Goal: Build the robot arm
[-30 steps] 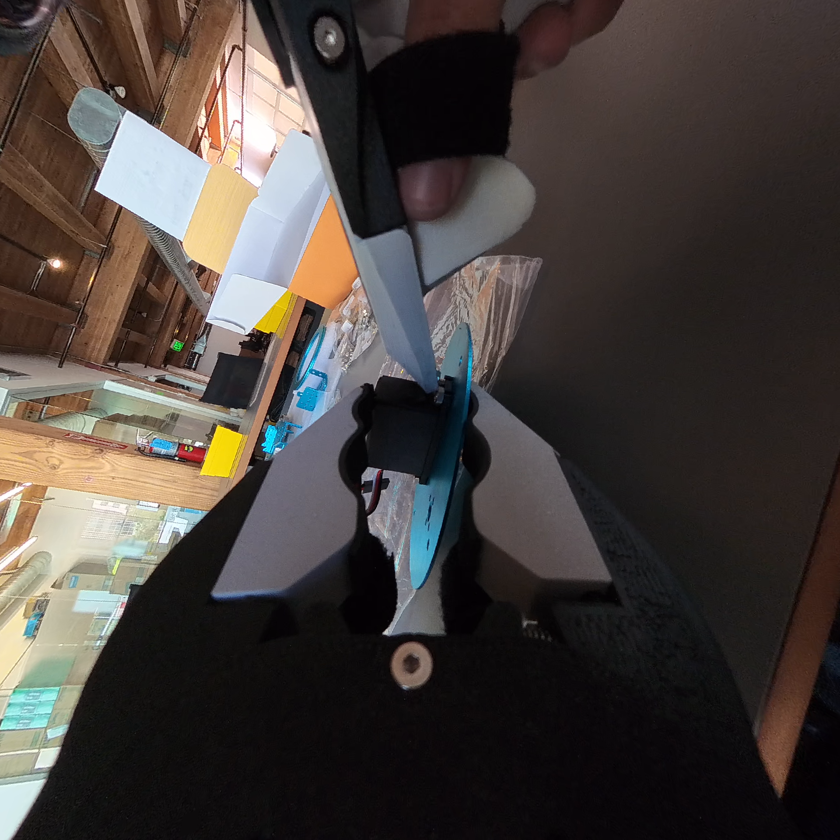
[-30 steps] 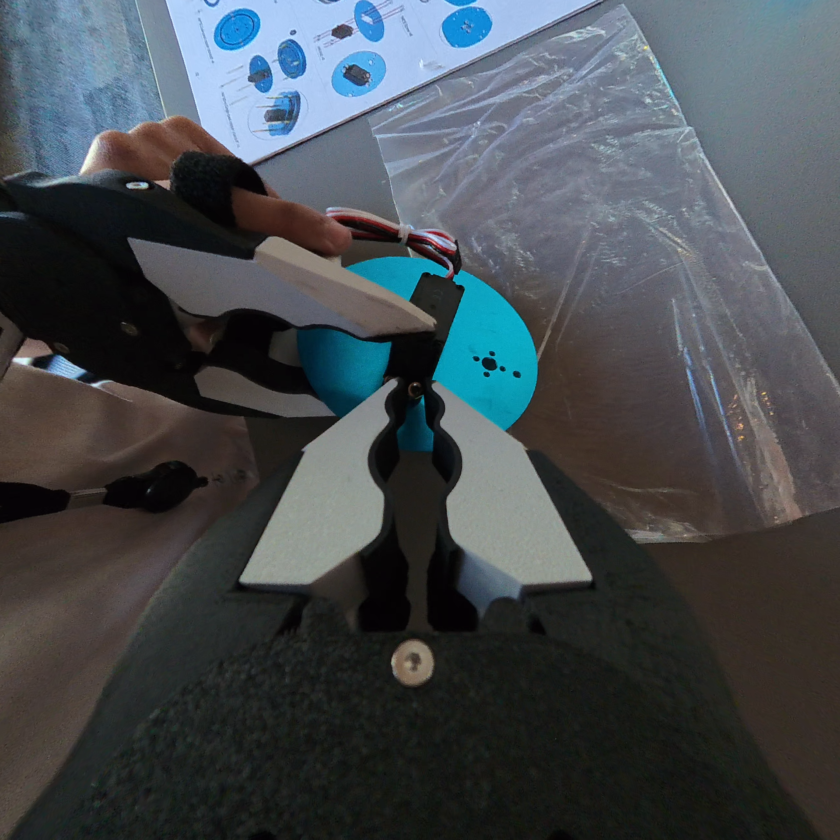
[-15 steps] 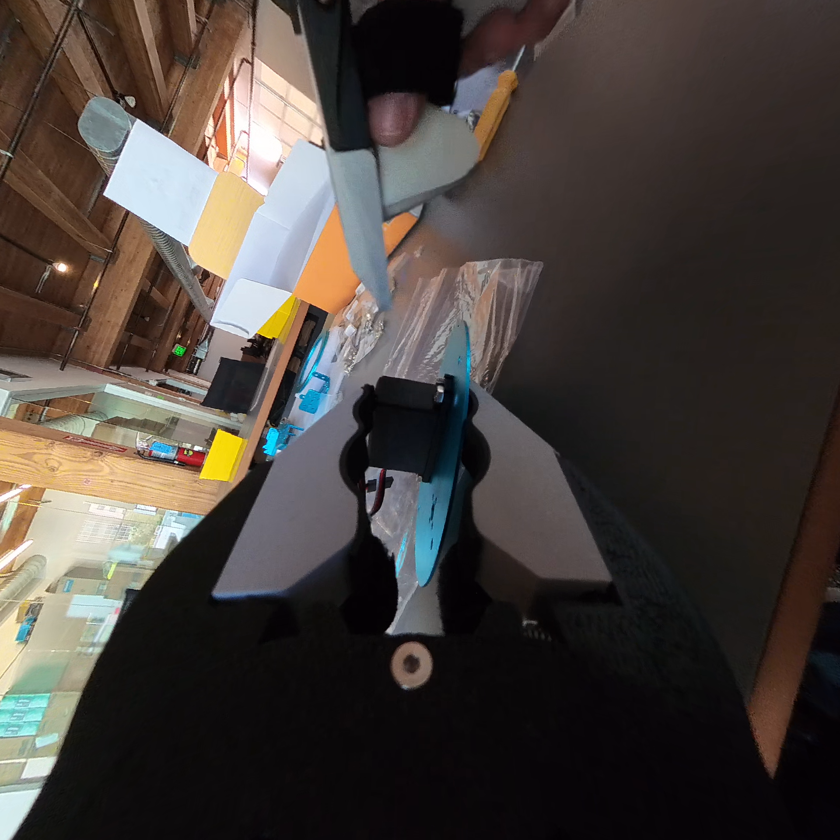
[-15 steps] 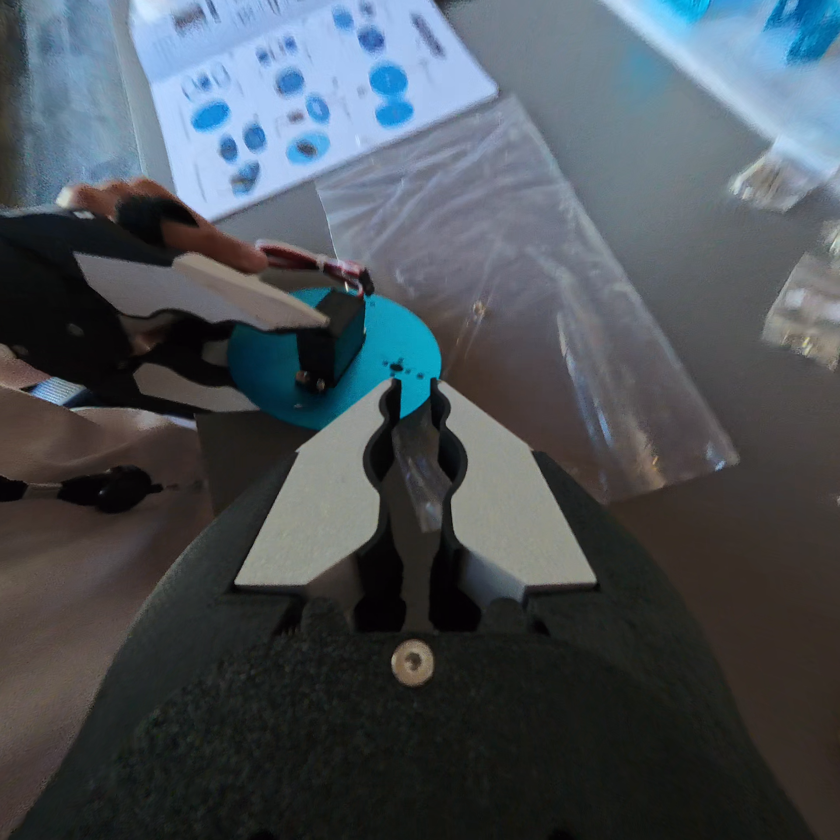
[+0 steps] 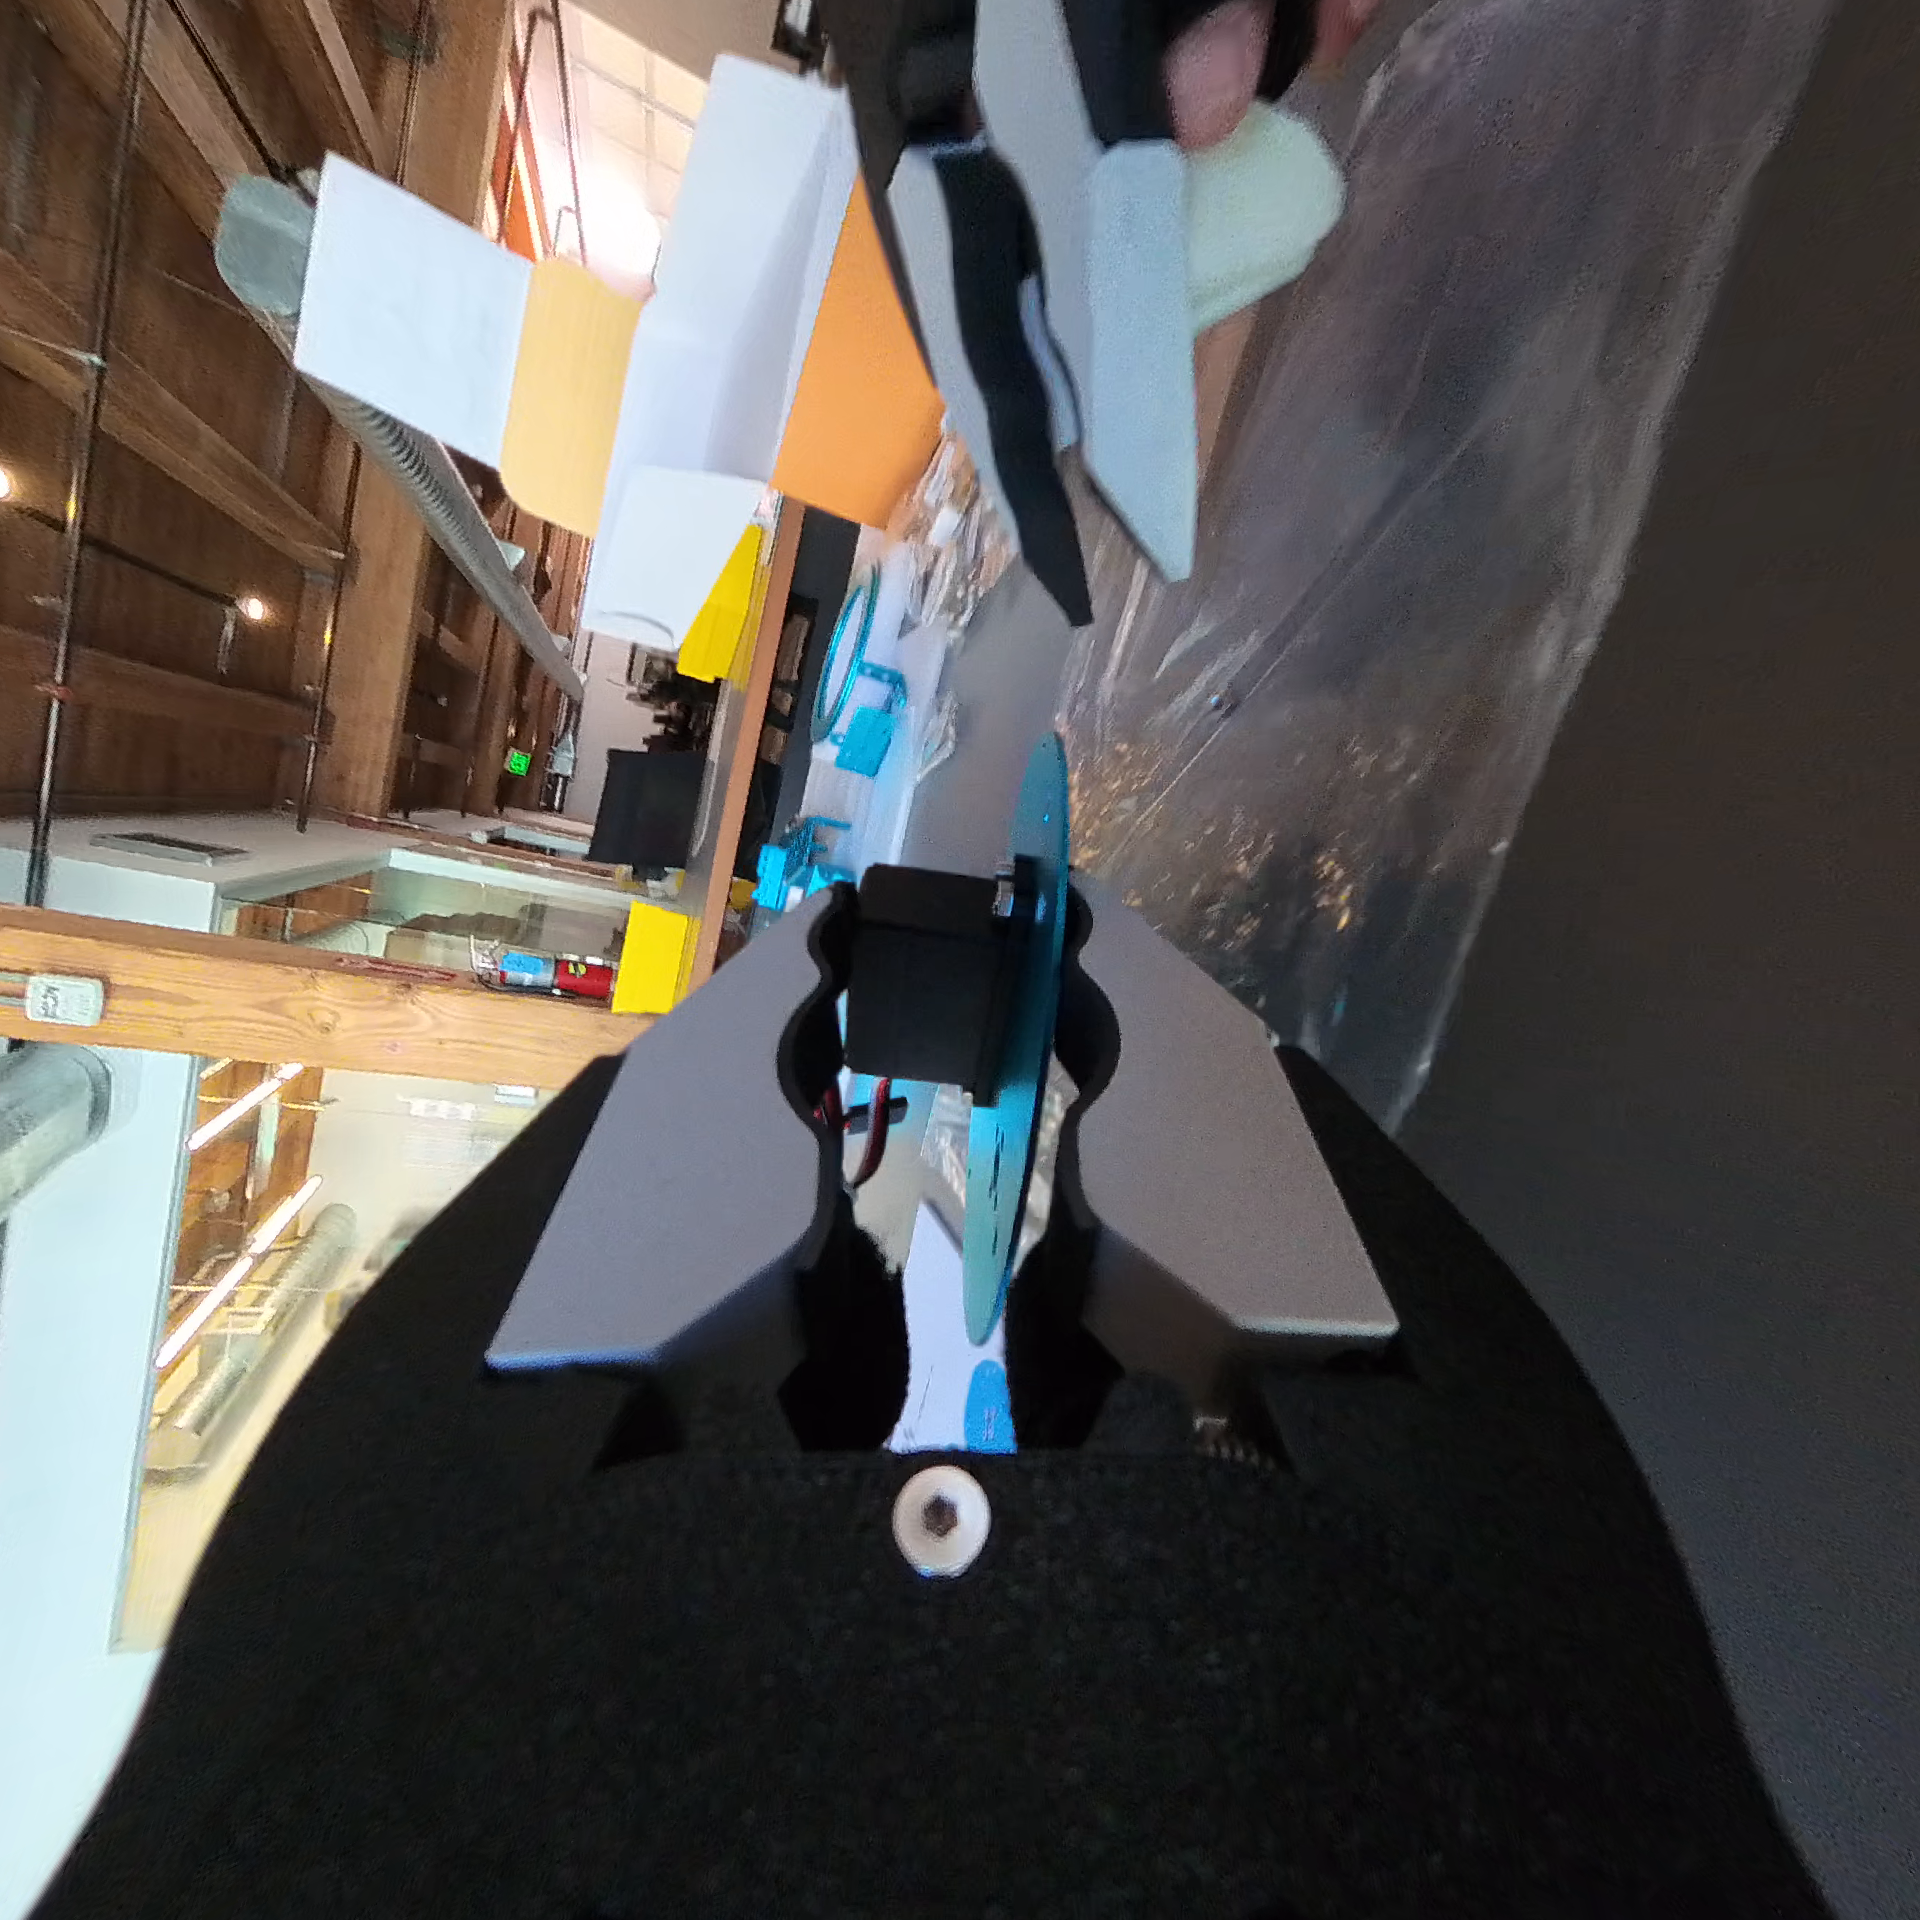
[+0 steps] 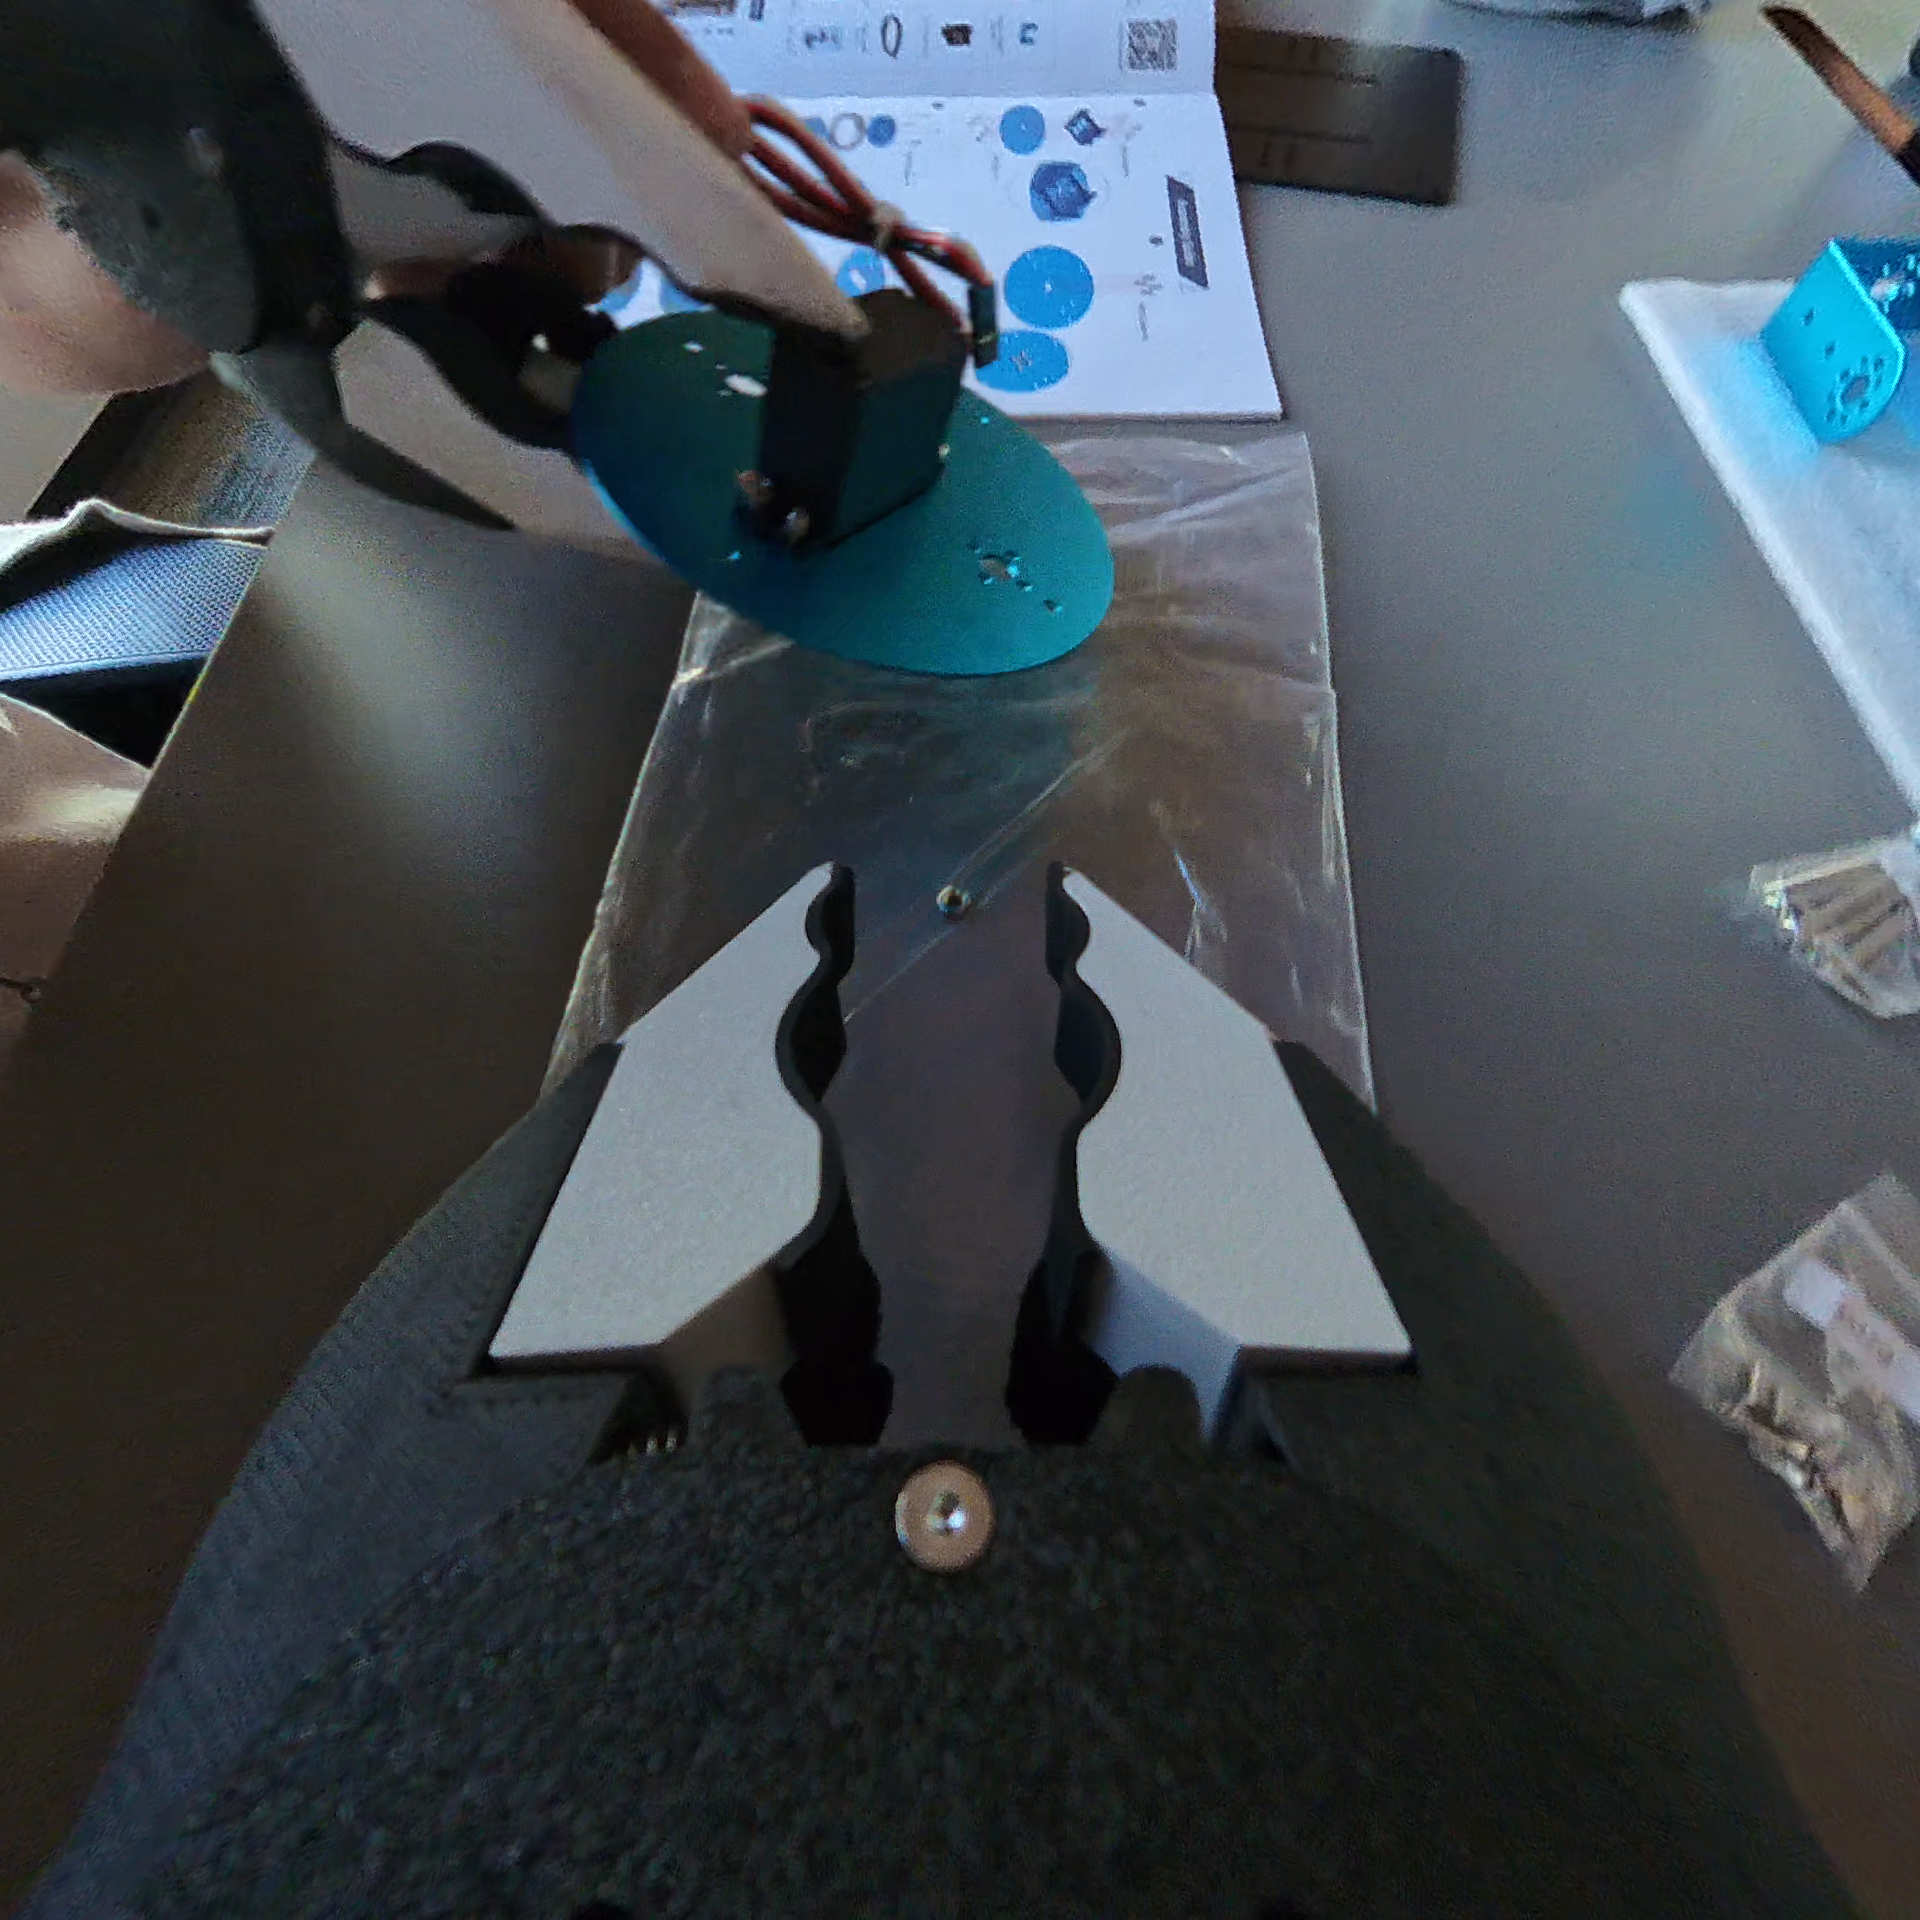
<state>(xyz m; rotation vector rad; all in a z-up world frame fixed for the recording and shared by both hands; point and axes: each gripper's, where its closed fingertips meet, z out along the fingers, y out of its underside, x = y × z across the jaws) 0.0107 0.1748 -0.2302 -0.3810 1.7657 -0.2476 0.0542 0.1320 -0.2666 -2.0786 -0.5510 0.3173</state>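
My left gripper [image 5: 951, 904] is shut on a black servo [image 5: 920, 977] mounted on a round blue disc [image 5: 1042, 821] and holds them edge-on. In the right wrist view the left gripper [image 6: 717, 364] holds the servo [image 6: 862, 416] and disc [image 6: 883, 592] tilted above a clear plastic bag [image 6: 1195, 779], with red wires [image 6: 831, 177] trailing back. My right gripper [image 6: 948, 878] is open and empty, low over the bag, with a small screw [image 6: 951, 902] lying on the bag between its fingertips. It also shows at the top of the left wrist view [image 5: 1127, 587].
A printed sheet with blue diagrams [image 6: 1091, 260] lies beyond the bag on the dark table [image 6: 1507, 623]. A blue metal bracket [image 6: 1839, 353] sits on white paper at the right. Small bags of hardware [image 6: 1849, 935] [image 6: 1818, 1403] lie at the right edge. A black slab [image 6: 1340, 114] lies at the back. Spacing between my two grippers at the tips: around 8 cm.
My right gripper has drawn back from the servo and opened over the bag. My left gripper has lifted and tilted the servo and disc.
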